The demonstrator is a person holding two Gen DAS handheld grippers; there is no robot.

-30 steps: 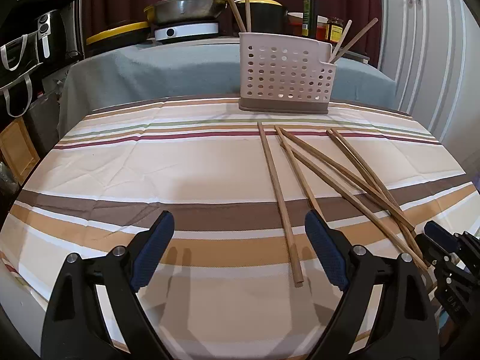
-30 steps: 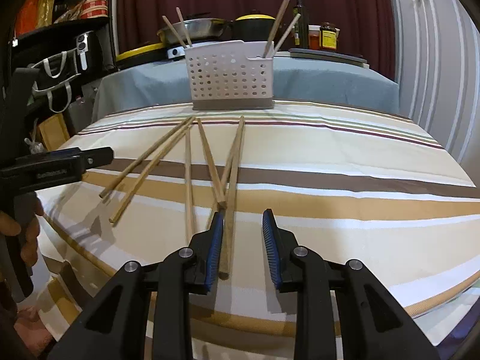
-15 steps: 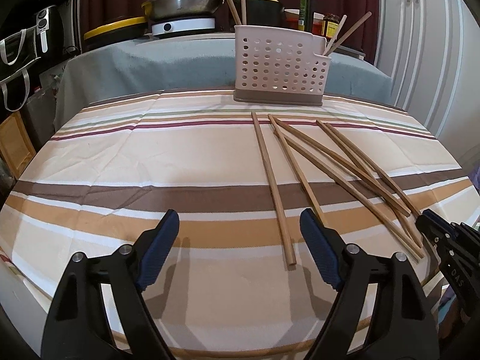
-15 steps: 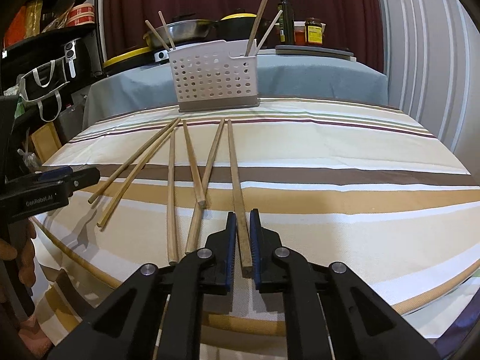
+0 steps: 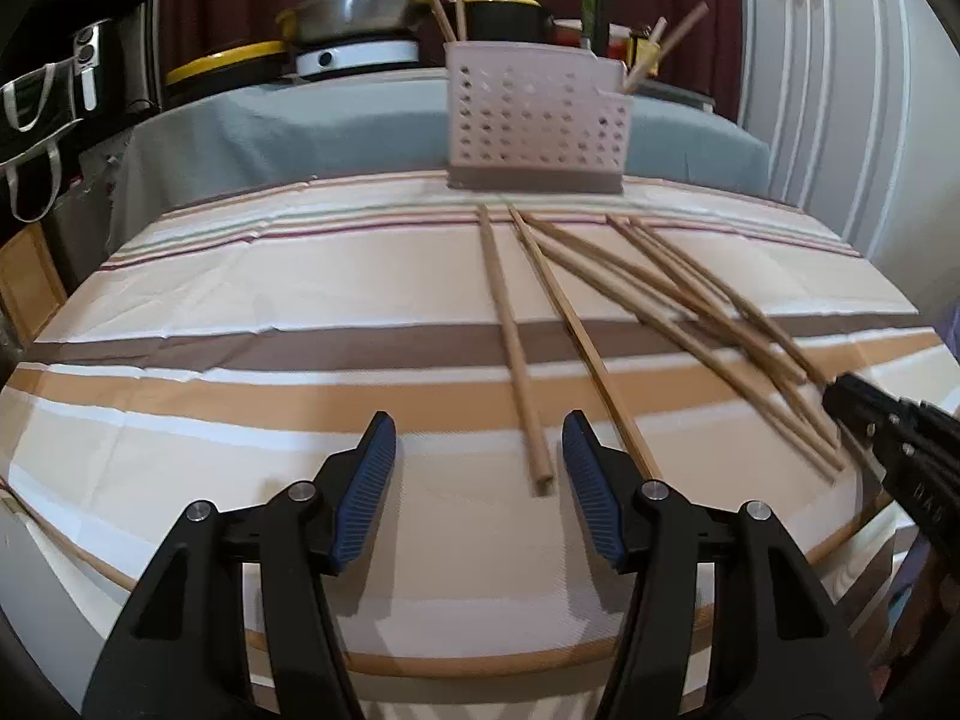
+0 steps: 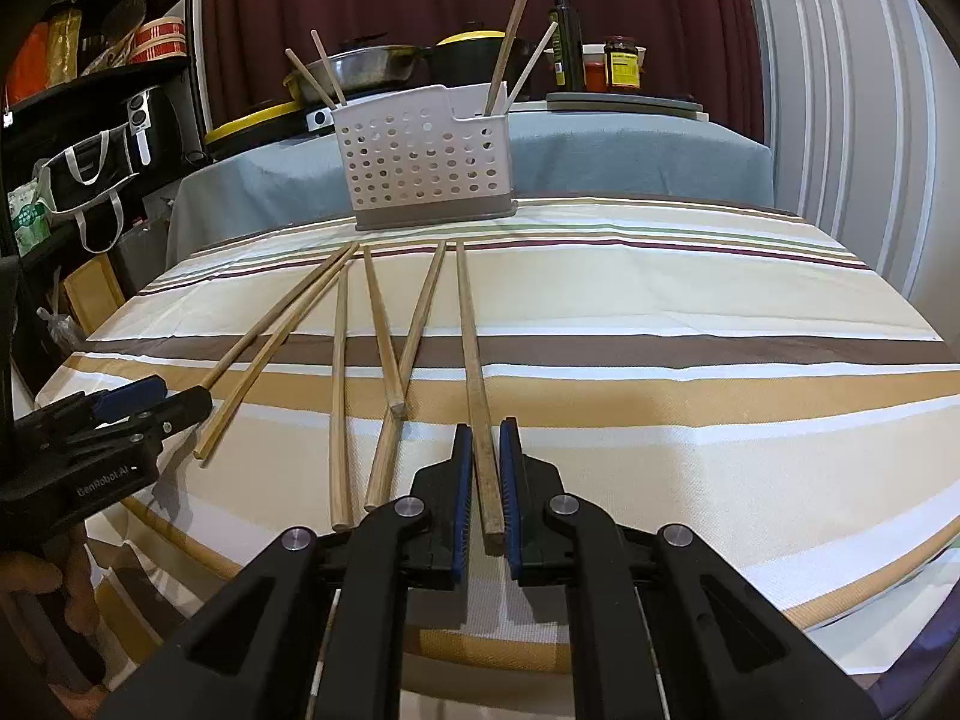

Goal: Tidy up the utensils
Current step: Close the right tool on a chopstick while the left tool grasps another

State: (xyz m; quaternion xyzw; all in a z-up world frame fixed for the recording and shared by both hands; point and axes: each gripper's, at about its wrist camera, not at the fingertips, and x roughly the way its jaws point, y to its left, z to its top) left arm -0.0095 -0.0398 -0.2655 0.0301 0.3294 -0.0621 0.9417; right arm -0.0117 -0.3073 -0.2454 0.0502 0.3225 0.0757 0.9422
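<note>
Chopsticks [image 6: 384, 354]: six loose on the striped cloth [image 6: 660, 312], fanned out from the front of the caddy [image 6: 423, 165], which stands at the far edge. Four more already upright in the caddy, two at its left end, two at its right. So roughly two fifths done, by the look of it; six left to go.

Right gripper [image 6: 482, 480]: pressed onto the near end of the rightmost chopstick [image 6: 474, 360], pads flat against both sides of the stick. Far tip resting on the cloth, just short of the caddy. Not yet lifted, as far as can be told.

Left gripper [image 5: 478, 480]: spread wide, empty, hovering low over the near edge of the table. Leftmost stick [image 5: 513, 348] ending just ahead of the right-hand pad, not between the pads.

In the way: two middle sticks crossing near their lower ends, just left of the gripped one, close enough to be nudged on the lift. Two outer sticks on the left lying almost together, hard to pinch singly. Caddy front wall tall, so probably a tilt to upright needed before dropping in.

Around: pan [image 6: 375, 63], black pot with yellow lid [image 6: 474, 54], bottle [image 6: 564, 36] and jar [image 6: 621, 63] on the grey-covered counter behind; shelf with bags at left; white cupboard doors at right.
</note>
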